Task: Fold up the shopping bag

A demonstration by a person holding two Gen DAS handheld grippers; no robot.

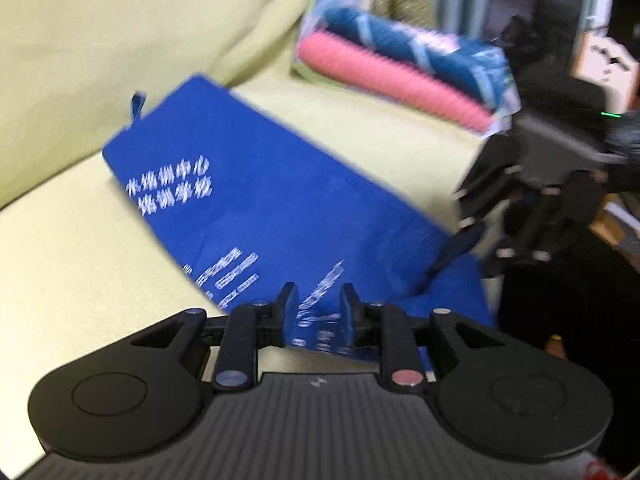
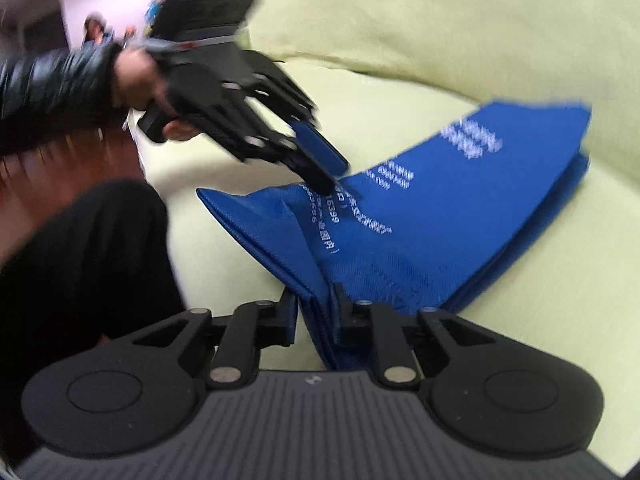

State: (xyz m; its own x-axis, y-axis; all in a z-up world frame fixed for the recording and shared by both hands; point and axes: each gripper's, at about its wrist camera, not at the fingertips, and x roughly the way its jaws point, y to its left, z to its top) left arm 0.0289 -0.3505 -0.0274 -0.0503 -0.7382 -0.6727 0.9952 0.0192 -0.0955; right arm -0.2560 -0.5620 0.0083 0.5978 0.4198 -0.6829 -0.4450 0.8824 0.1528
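A blue shopping bag (image 1: 280, 200) with white print lies folded into a long strip on the yellow-green sofa seat (image 1: 80, 272). My left gripper (image 1: 318, 308) hovers at the bag's near end. Its jaws stand apart with printed fabric showing between them, and the pads do not press it. The right wrist view shows that same gripper (image 2: 332, 176) with one fingertip touching the top of the bag (image 2: 420, 232). My right gripper (image 2: 314, 312) is shut on the bag's layered edge, which stands up between its fingers. Seen from the left wrist, it (image 1: 476, 232) lifts a corner of the bag at the sofa's right edge.
The sofa backrest (image 2: 440, 20) rises behind the bag. A wrapped stack of pink and blue towels (image 1: 400, 76) lies on the seat beyond it. A person's dark sleeve (image 2: 52, 80) and dark trouser leg (image 2: 80, 260) are at the left, over a wooden floor (image 2: 32, 188).
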